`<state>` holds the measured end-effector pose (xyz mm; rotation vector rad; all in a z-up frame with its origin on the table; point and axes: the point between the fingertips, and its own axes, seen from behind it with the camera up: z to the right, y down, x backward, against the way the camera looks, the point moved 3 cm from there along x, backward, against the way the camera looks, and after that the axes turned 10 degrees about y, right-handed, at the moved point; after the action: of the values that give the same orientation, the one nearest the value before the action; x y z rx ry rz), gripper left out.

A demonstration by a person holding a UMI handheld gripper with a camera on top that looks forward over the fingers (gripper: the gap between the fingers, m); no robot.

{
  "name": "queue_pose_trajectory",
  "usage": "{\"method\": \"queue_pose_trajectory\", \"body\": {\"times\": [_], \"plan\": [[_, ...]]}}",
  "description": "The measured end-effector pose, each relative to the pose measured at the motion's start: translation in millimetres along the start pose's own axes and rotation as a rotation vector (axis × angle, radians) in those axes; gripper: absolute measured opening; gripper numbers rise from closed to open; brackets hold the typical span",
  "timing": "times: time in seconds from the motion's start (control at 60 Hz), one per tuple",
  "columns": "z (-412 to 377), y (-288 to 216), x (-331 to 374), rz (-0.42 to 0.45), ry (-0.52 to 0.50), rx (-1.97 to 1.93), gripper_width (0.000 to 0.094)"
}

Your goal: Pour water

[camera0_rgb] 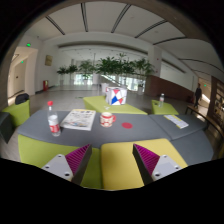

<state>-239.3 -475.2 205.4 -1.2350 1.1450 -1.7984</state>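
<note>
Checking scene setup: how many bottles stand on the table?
2: one red-capped bottle at the left beside the papers, another bottle far right. The open claw holds nothing.

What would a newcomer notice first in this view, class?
Likely the gripper, open with nothing between its pink-padded fingers, held over the yellow-green and grey table. Beyond them stand a red-capped bottle beside a printed sheet, and farther back a colourful box. Green plants line the hall's far wall.
</note>
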Motion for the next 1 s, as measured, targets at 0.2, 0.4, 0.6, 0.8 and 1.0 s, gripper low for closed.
{"method": "queue_pose_trajectory", "body": {"times": [0.2, 0.4, 0.6, 0.8, 1.0], "plan": [[-150.9, 4.3, -8.9, 0.012, -0.138, -0.013, 0.085], [-296.3, -6.2, -56.7, 0.064, -0.235, 0.001, 0.0849], [-383.3, -11.1, -136.5, 0.098, -0.225, 0.02, 0.0845], [-417.1, -16.7, -207.9, 0.099, -0.159, -0.008, 0.078], [-425.2, -21.2, -232.8, 0.139, -0.172, -0.015, 0.0478]]}}
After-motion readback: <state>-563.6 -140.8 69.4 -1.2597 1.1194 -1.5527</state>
